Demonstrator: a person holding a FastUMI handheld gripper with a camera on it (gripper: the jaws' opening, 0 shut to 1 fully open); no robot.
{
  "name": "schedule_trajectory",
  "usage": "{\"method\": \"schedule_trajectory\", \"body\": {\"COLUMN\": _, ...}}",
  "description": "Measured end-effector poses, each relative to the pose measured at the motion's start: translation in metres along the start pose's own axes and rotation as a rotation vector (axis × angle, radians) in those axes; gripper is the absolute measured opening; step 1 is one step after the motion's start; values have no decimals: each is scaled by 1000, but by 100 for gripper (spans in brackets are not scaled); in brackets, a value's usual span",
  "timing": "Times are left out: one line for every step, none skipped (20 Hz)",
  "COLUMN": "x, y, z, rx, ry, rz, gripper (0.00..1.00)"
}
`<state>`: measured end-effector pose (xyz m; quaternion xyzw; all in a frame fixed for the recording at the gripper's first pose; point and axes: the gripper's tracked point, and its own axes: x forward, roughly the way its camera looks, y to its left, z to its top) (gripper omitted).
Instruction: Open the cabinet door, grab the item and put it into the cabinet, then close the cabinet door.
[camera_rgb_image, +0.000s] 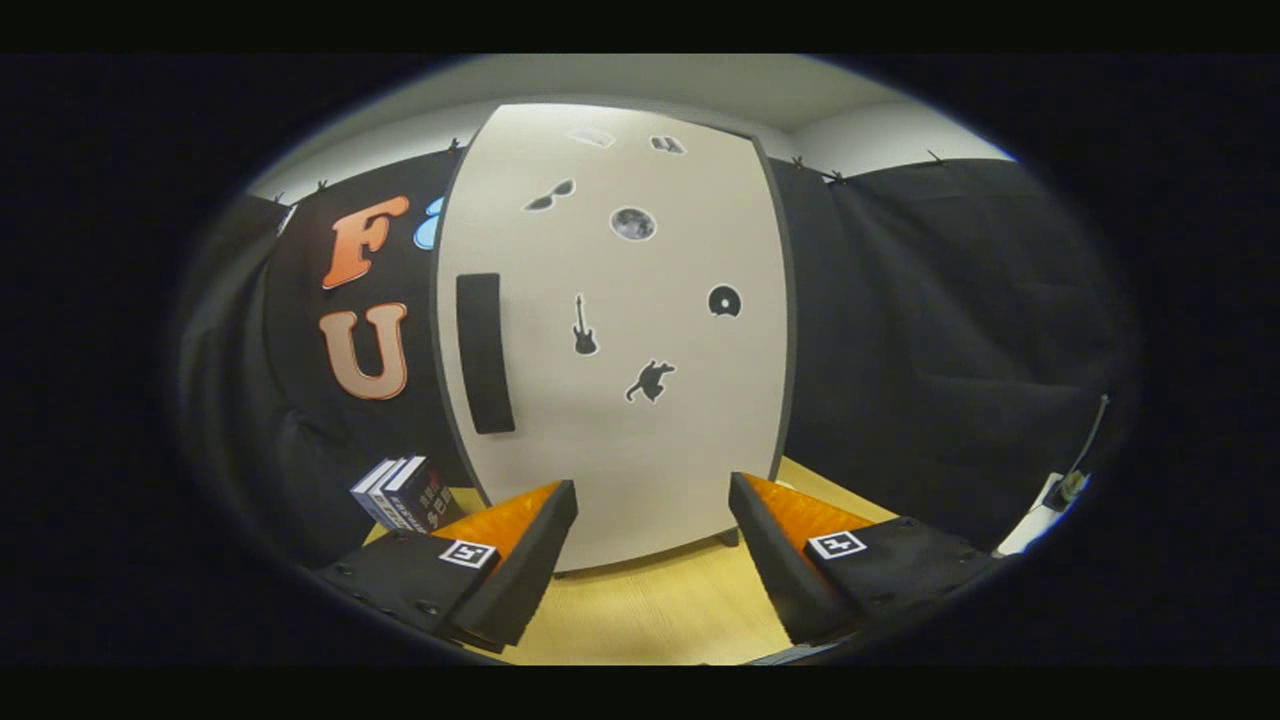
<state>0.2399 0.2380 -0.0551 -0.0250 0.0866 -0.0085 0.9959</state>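
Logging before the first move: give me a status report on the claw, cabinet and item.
Claw open, holding nothing. Cabinet door shut, dark handle beyond the left finger. Boxed item upright on the table, left of cabinet. Nothing between claw and door.

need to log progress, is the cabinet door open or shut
Shut: the cabinet door faces the open gripper flat, its handle untouched, no interior visible.

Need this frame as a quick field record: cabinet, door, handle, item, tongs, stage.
cabinet: pale cabinet standing on wooden table, beyond the tongs
door: shut, small stickers on it
handle: dark vertical handle on the door's left side
item: books left of the cabinet, by the left finger
tongs: tongs open, holding nothing
stage: door not yet opened
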Motion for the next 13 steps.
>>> {"method": "schedule_trajectory", "body": {"x": -8, "y": -6, "z": 8, "rx": 7, "ry": -15, "rz": -7, "gripper": 98}}
{"method": "schedule_trajectory", "body": {"x": -14, "y": -12, "z": 14, "rx": 13, "ry": -29, "rz": -17, "gripper": 98}}
{"method": "schedule_trajectory", "body": {"x": -20, "y": -19, "z": 18, "rx": 18, "ry": -42, "rz": -28, "gripper": 98}}
{"method": "schedule_trajectory", "body": {"x": -24, "y": -24, "z": 22, "rx": 21, "ry": -52, "rz": -39, "gripper": 98}}
{"method": "schedule_trajectory", "body": {"x": -27, "y": -29, "z": 24, "rx": 22, "ry": -60, "rz": -47, "gripper": 98}}
{"method": "schedule_trajectory", "body": {"x": -31, "y": -33, "z": 26, "rx": 24, "ry": -65, "rz": -52, "gripper": 98}}
{"method": "schedule_trajectory", "body": {"x": -35, "y": -35, "z": 26, "rx": 27, "ry": -66, "rz": -55, "gripper": 98}}
{"method": "schedule_trajectory", "body": {"x": -37, "y": -37, "z": 25, "rx": 28, "ry": -66, "rz": -58, "gripper": 98}}
{"method": "schedule_trajectory", "body": {"x": -38, "y": -39, "z": 25, "rx": 27, "ry": -68, "rz": -60, "gripper": 98}}
{"method": "schedule_trajectory", "body": {"x": -41, "y": -42, "z": 25, "rx": 26, "ry": -69, "rz": -62, "gripper": 98}}
{"method": "schedule_trajectory", "body": {"x": -42, "y": -43, "z": 25, "rx": 25, "ry": -70, "rz": -64, "gripper": 98}}
{"method": "schedule_trajectory", "body": {"x": -44, "y": -45, "z": 24, "rx": 26, "ry": -69, "rz": -66, "gripper": 98}}
{"method": "schedule_trajectory", "body": {"x": -46, "y": -45, "z": 25, "rx": 28, "ry": -71, "rz": -66, "gripper": 98}}
